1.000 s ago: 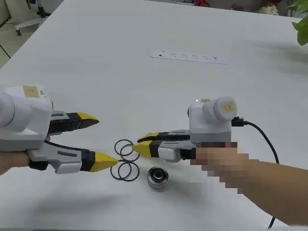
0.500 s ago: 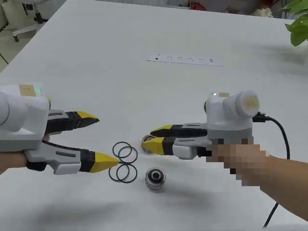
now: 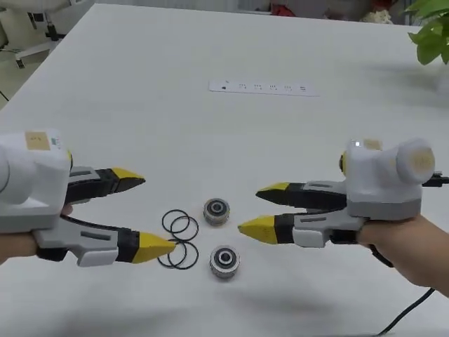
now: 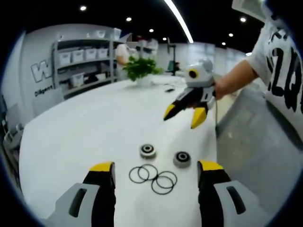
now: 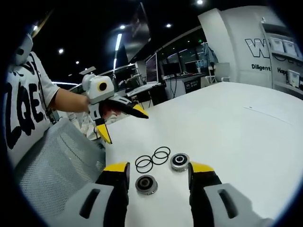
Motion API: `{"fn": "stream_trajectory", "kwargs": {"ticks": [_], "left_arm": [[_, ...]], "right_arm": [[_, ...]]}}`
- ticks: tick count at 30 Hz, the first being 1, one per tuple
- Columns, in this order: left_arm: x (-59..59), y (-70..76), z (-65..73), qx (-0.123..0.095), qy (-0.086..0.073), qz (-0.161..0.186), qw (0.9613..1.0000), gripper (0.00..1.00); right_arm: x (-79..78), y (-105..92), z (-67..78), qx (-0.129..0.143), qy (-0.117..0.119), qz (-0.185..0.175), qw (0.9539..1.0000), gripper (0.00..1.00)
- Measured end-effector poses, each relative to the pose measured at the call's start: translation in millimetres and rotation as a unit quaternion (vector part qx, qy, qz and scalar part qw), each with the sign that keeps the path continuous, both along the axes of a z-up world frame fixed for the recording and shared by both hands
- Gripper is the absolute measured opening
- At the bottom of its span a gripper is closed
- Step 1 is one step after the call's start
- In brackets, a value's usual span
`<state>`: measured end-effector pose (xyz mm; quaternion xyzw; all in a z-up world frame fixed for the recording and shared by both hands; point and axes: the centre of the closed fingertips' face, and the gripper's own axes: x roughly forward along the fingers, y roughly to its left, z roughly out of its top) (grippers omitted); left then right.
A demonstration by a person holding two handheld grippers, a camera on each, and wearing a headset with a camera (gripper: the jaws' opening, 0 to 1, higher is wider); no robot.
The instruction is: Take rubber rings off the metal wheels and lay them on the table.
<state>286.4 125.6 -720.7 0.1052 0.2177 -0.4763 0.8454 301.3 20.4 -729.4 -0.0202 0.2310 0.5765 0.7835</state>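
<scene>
The left gripper (image 3: 151, 213) and right gripper (image 3: 254, 208), both yellow-tipped, are released, jaws spread and holding nothing. A cluster of thin black rubber rings (image 3: 179, 239) lies on the white table (image 3: 140, 105) beside the left gripper's lower jaw. Two round metal wheels (image 3: 216, 210) rest bare between the grippers. The head view shows a flat white power strip (image 3: 263, 88) beyond them. The left gripper view adds a green leafy plant (image 4: 139, 68) behind the right gripper.

white table (image 3: 210, 42) carries 4 overlapping black rubber rings (image 3: 179, 239), 2 metal wheels (image 3: 216, 210) just beside them, and a power strip (image 3: 263, 88) well apart.
</scene>
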Motion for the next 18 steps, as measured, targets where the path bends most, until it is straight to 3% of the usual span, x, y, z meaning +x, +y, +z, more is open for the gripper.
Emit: {"fn": "stream_trajectory", "kwargs": {"ticks": [10,18], "left_arm": [[-5.8,5.5,-0.1,0.005,-0.007,0.004,1.0000,0.76],[-12.8,12.3,-6.6,0.017,-0.011,0.010,0.9998,0.79]], "right_arm": [[-11.7,-25.8,-5.8,-0.025,-0.022,-0.010,0.9994,0.59],[-18.2,-40.2,-12.8,-0.035,-0.022,-0.022,0.9989,0.66]]}}
